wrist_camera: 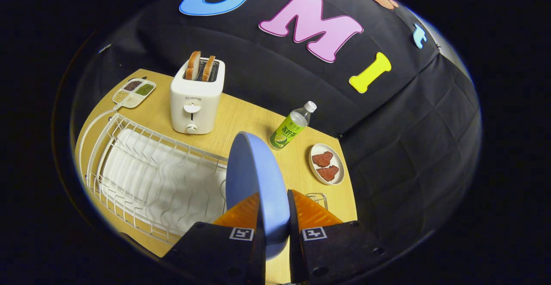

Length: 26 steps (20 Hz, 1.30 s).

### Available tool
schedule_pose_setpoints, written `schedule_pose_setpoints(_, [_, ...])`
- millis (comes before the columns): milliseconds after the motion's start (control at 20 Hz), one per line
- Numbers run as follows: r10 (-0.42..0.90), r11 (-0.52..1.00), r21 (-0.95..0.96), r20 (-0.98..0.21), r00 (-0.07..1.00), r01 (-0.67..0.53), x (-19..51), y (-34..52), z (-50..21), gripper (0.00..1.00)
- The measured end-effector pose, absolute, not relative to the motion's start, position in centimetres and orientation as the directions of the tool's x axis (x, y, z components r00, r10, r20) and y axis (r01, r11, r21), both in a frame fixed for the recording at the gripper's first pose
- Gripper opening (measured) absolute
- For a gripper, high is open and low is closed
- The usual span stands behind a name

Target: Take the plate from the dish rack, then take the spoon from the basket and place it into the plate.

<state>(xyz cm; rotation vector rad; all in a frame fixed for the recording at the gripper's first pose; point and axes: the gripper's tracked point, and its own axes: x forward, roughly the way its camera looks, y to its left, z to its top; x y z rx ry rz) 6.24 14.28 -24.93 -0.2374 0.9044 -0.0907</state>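
Wood table (241,117), 1 plate (254,181) clamped btwn 2 fingers (241,212)

We see a wooden table (241,117). On it stands a white rack (146,177) on our near left, with a toaster (197,100) behind it holding 2 slices. A 4-part tray (134,92) lies at the far left corner. A bottle (291,126) stands right of the toaster, and a dish (326,163) with 2 red pieces lies near the right edge.
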Motion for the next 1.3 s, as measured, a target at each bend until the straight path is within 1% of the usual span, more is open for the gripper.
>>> schedule_pose_setpoints(250, [-0.026,1.0,-0.013,-0.749,0.663,0.025,4.1,12.3,-22.3,0.26])
schedule_pose_setpoints(600, [0.244,0.947,0.321,-0.724,0.645,0.003,-4.6,10.3,-20.8,0.26])
schedule_pose_setpoints(750, [0.351,0.9,0.436,-0.733,0.583,0.007,-9.6,11.2,-22.6,0.26])
schedule_pose_setpoints(900, [0.429,0.87,0.493,-0.749,0.505,-0.008,-15.0,12.7,-25.8,0.25])
schedule_pose_setpoints(1050, [0.505,0.825,0.564,-0.75,0.427,0.016,-19.1,14.9,-29.4,0.26])
schedule_pose_setpoints(1150, [0.539,0.799,0.599,-0.75,0.383,0.048,-20.6,16.1,-32.1,0.26])
schedule_pose_setpoints(1300, [0.546,0.787,0.611,-0.756,0.361,0.089,-21.3,16.4,-35.5,0.26])
